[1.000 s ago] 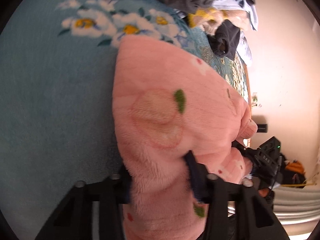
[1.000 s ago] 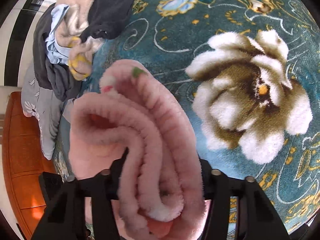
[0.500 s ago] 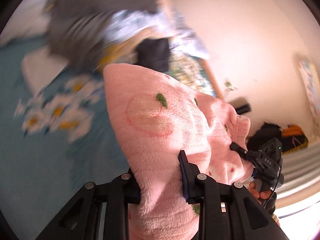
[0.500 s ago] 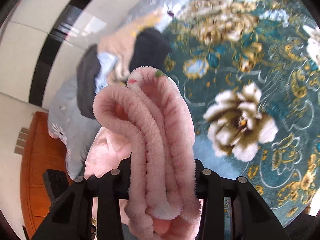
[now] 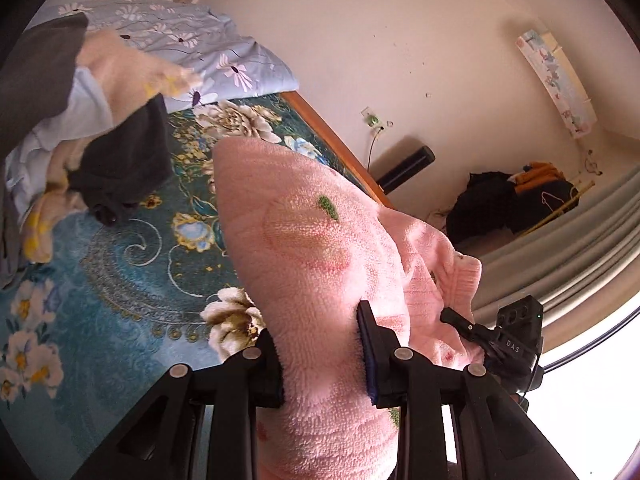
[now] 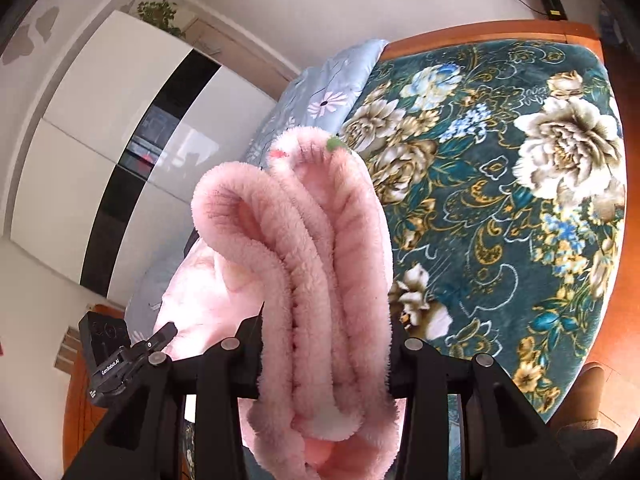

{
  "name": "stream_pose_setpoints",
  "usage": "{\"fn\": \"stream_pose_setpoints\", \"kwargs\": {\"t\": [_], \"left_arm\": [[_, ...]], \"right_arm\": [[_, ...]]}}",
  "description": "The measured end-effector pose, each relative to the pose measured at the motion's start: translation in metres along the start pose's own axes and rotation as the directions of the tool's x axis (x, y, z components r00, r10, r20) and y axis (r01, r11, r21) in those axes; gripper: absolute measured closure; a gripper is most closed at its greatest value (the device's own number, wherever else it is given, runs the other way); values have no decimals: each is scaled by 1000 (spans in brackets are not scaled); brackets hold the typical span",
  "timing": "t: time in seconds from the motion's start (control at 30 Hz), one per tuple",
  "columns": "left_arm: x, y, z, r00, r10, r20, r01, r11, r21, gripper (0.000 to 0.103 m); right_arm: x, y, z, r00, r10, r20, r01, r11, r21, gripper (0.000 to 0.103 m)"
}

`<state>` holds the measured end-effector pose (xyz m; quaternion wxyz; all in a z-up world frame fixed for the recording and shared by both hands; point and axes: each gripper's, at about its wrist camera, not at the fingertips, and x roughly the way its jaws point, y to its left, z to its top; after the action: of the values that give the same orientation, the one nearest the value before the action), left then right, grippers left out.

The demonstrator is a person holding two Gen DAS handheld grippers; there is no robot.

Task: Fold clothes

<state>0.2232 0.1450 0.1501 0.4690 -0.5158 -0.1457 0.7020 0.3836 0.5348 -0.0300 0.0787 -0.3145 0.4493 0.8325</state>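
I noted my left gripper [image 5: 320,356] clamped on the pink fleece garment [image 5: 304,248], held above the floral blanket [image 5: 120,280]. My right gripper [image 6: 326,354] gripped the same garment's bunched folds [image 6: 320,260], which blocked the centre of both views. A pile of unfolded clothes [image 5: 80,120] lay at ten o'clock in the left view, beside a blue pillow [image 5: 208,52]. A white wardrobe [image 6: 120,140] stood at nine o'clock in the right view.
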Motion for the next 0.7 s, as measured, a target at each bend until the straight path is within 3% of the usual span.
{"fn": "stream_pose_setpoints", "kwargs": {"t": [0.17,0.37,0.5,0.7], "left_arm": [[86,-19,26,993,-13,-115,21,998,67,73],[189,-27,48,967,-2,-256,24,996,83,73],[250,-29,72,953,14,-303,20,994,108,73],[315,-44,123,950,34,-311,14,988,152,73]], "right_arm": [[-12,-61,19,998,-53,19,51,994,97,61],[-8,-135,39,990,-139,5,134,967,218,61],[2,-170,65,985,-173,13,164,953,254,61],[23,-215,118,979,-192,67,164,942,291,61]]}}
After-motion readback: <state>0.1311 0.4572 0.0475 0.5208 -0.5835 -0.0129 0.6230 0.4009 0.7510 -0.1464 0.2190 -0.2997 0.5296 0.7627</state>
